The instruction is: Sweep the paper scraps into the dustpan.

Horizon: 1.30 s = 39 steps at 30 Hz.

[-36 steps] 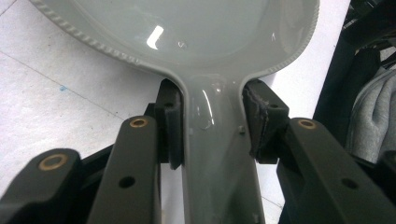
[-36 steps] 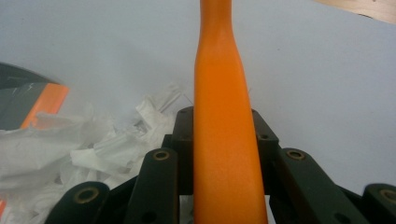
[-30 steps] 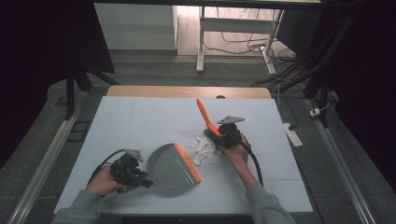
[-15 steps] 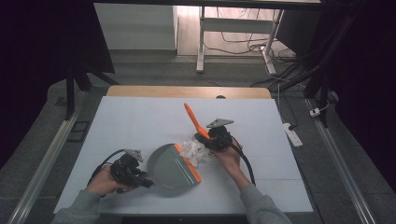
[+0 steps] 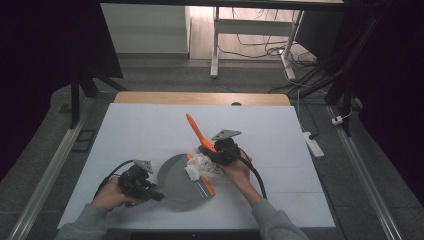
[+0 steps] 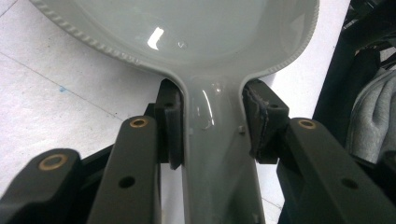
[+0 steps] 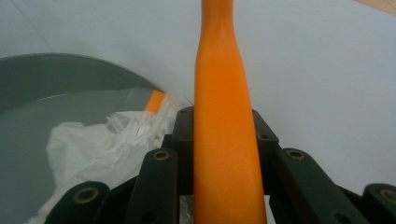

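Left tool [image 6: 212, 135] clamped on smooth grey plastic handle of round, ridge-rimmed dustpan [image 5: 181, 183] lying just ahead on white counter [image 5: 140, 130]. Right tool [image 7: 223, 140] gripping tapered matte orange brush handle [image 7: 223, 93]; crumpled white paper [image 5: 202, 167] heaped beside it, on pan's orange-edged lip.

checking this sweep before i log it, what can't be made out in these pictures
- Bristle end of the orange-handled brush: right gripper view, hidden below the right gripper; high view, behind the crumpled white paper.
- Lower handle of the grey plastic dustpan: left gripper view, cut off by the bottom edge between the left gripper jaws.
- What the paper is: high view, too small.
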### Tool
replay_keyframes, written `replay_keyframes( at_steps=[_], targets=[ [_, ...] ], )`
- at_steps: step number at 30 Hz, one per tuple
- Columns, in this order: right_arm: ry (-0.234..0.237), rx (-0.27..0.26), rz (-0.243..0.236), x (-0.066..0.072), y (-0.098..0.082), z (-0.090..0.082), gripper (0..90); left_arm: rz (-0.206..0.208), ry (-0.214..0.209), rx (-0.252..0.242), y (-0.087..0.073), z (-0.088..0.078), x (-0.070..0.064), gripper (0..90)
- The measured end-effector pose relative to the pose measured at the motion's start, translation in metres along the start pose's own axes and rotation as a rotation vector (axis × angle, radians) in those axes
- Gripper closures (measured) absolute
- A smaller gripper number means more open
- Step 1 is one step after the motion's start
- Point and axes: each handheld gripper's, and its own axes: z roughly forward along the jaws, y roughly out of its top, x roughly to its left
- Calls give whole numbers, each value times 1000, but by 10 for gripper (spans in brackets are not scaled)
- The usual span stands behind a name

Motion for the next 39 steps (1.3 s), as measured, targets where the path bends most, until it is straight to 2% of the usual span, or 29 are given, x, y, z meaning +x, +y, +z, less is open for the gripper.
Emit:
replay_keyframes(
  at_steps=[11,15,18,21,28,32,39],
  targets=[
    [65,-4,-48,27,6,6,706,0,1,0,0,0,0,616],
    [97,-17,-45,32,9,4,705,1,2,0,0,0,0,615],
    [100,-30,-48,33,12,0,706,0,2,0,0,0,0,615],
    [79,-58,-48,29,14,-7,705,0,2,1,0,0,-1,615],
    [4,-105,1,2,16,-23,705,-3,3,-1,0,0,-1,615],
    [-28,-100,25,-11,13,-25,705,-5,4,-2,0,0,-1,615],
    [-62,-83,33,-23,8,-22,705,-7,6,-3,0,0,-1,615]
  ],
)
